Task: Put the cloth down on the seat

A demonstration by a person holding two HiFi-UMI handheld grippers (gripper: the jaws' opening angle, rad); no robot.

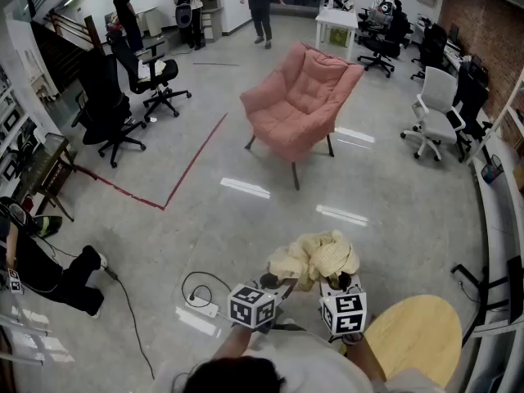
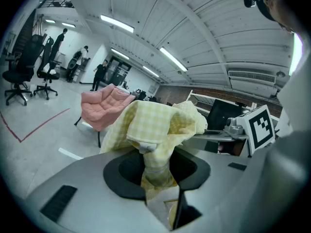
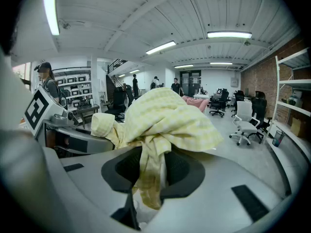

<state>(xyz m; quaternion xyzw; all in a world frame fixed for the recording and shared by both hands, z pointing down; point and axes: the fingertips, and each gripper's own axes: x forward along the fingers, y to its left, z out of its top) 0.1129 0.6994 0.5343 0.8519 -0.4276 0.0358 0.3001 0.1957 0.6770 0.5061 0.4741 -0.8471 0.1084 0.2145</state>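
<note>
Firmly, cloth clamped by left tongs, right tongs

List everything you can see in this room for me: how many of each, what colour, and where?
cloth: one, pale yellow check, bunched up between the two grippers
armchair: one, pink, padded, mid-floor ahead
black office chairs: several, at left and far right
white office chair: one, at right
tape line: one, red, on the floor at left
power strip: one, white with a black cable, on the floor nearby
round tabletop: one, light wood, bottom right
people: three standing at the far end
left hand-held gripper: one, grey, clamped on the cloth
right hand-held gripper: one, grey, clamped on the cloth
</note>
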